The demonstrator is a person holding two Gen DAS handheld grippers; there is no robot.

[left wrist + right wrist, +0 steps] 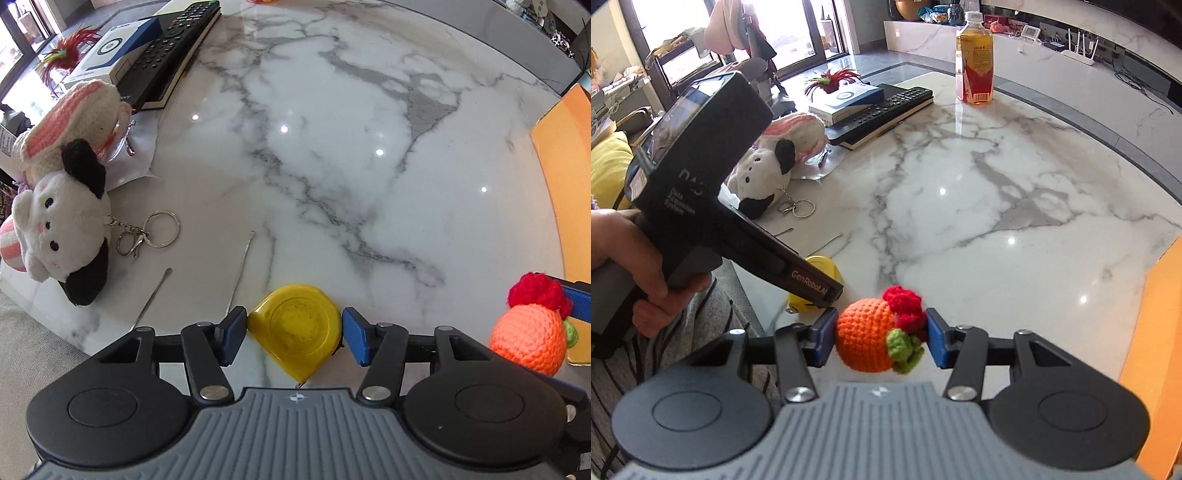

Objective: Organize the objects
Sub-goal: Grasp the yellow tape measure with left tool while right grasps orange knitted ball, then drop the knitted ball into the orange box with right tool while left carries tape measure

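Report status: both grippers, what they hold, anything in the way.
Left gripper shut on yellow tape measure, low at table edge. Right gripper shut on orange crochet ball. Marble table ahead open; orange box on the right.

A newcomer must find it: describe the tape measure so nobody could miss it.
On the marble table, look at the near edge, right of the panda plush. The yellow tape measure sits between the left gripper fingers, the only hard, flat yellow thing there.

The left tongs (294,334) sit low in the frame's bottom centre, blue pads pressed against both sides of a yellow tape measure (295,326). The right tongs (881,338) clamp an orange crochet ball (866,339). At the right wrist view's left edge, a hand (639,273) grips the left device's handle, apparently tightly.
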